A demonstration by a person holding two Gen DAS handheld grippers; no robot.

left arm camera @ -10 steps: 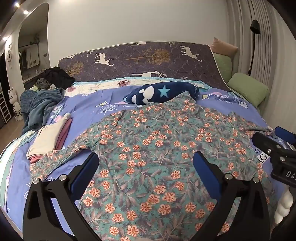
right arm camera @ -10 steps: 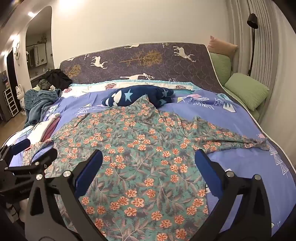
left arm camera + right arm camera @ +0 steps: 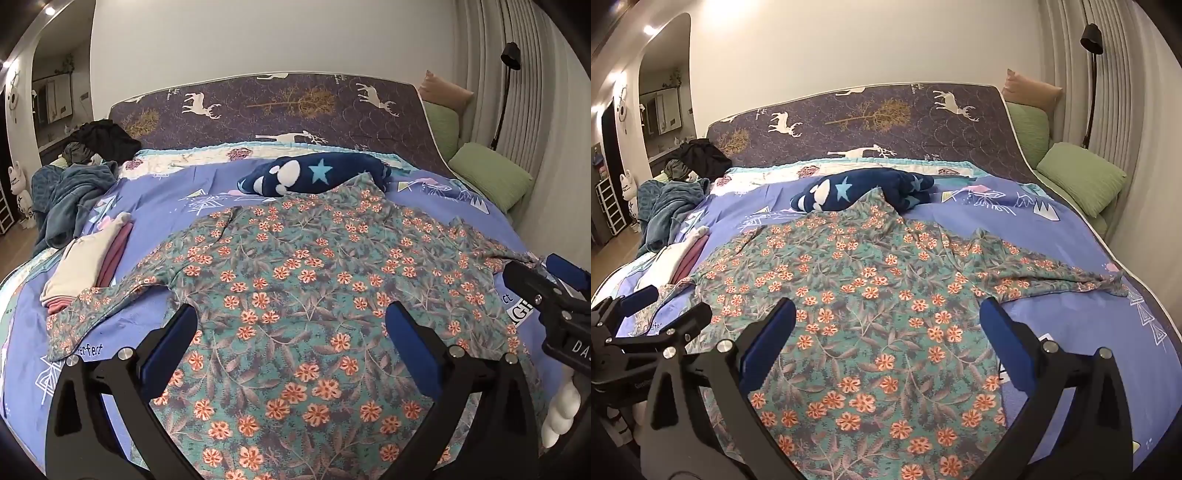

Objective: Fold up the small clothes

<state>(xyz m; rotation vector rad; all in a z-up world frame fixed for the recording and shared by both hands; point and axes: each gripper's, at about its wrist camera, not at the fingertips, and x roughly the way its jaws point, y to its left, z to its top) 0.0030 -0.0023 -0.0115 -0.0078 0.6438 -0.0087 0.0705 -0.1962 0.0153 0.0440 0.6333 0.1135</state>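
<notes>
Clearly the floral shirt [image 3: 306,295] lies spread flat across the bed [image 3: 155,199], sleeves out to both sides — laid open so its edges can be reached for folding. Both the left gripper [image 3: 291,339] and the right gripper [image 3: 886,332] hover over its lower part with jaws wide apart, holding nothing; a folded stack [image 3: 88,262] sits just beside the left sleeve — likely finished pieces
</notes>
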